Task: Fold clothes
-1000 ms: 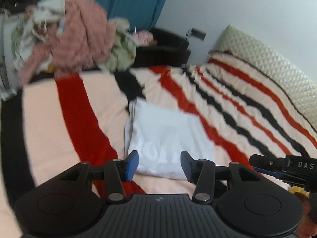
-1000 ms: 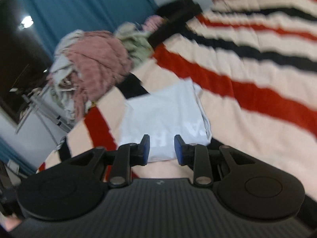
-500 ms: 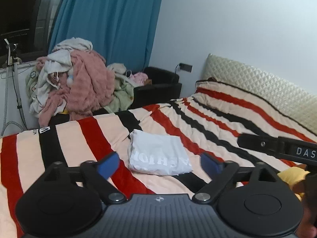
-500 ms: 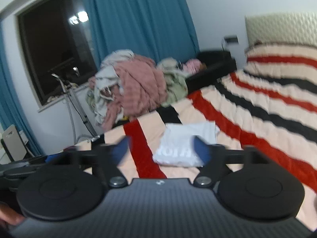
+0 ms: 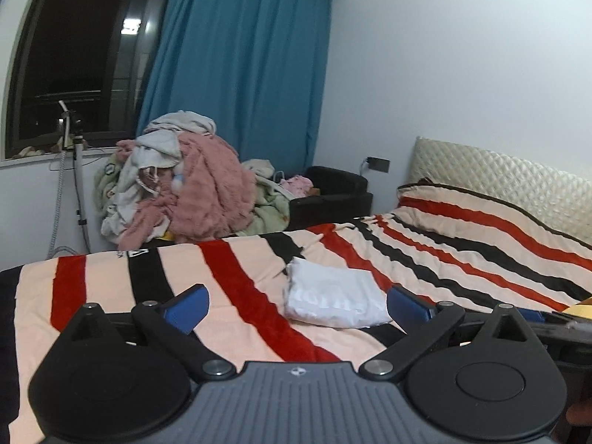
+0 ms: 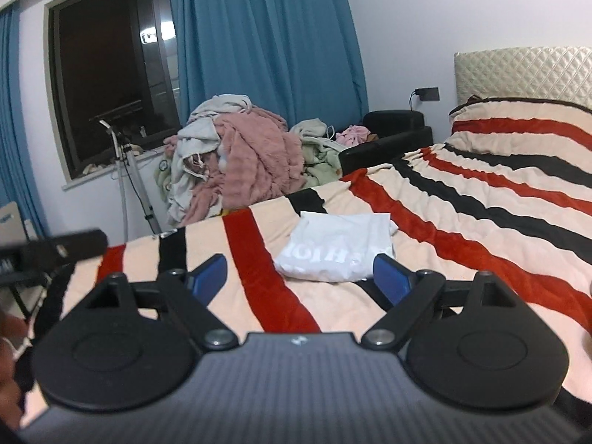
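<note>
Folded white shirt (image 5: 333, 298) (image 6: 338, 253) flat on striped bed (image 5: 229, 296) (image 6: 462, 229), beyond and between both jaws; left gripper (image 5: 298, 301) and right gripper (image 6: 299, 275) spread wide, holding nothing

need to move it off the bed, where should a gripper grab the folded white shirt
Grip the folded white shirt at its thick near edge, the rounded fold facing both open grippers, coming in low from the near side along the striped blanket. That edge bundles all the layers; the far edge looks looser and would likely unfold.
</note>
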The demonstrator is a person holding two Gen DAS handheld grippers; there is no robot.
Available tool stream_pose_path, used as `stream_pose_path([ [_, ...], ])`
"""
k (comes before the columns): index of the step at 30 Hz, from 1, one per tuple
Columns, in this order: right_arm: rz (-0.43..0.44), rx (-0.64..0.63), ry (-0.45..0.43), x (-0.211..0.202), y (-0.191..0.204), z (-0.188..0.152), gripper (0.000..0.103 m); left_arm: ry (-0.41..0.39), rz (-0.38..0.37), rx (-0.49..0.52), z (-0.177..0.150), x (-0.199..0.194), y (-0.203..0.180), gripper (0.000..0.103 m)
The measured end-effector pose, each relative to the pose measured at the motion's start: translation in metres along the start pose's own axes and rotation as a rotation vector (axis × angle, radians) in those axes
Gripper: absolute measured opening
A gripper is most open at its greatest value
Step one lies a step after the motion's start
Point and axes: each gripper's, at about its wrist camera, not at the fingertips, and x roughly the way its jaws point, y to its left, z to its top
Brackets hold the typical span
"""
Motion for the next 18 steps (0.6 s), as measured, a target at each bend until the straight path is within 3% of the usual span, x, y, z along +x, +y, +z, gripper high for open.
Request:
stream_pose_path([
  [6,-0.036,-0.037,-0.010,0.012,0.012,-0.027,0.087,-0.009,0.034,0.017,-0.020,0.003,0.009,0.103],
  [13,-0.060,-0.017,-0.045,0.018,0.011,-0.036,0.087,0.017,0.064,-0.010,-0.034,0.014,0.024,0.103],
  [18,-0.081,-0.026,-0.023,0.025,0.011,-0.038,0.087,0.027,0.078,-0.020,-0.035,0.019,0.028,0.103],
])
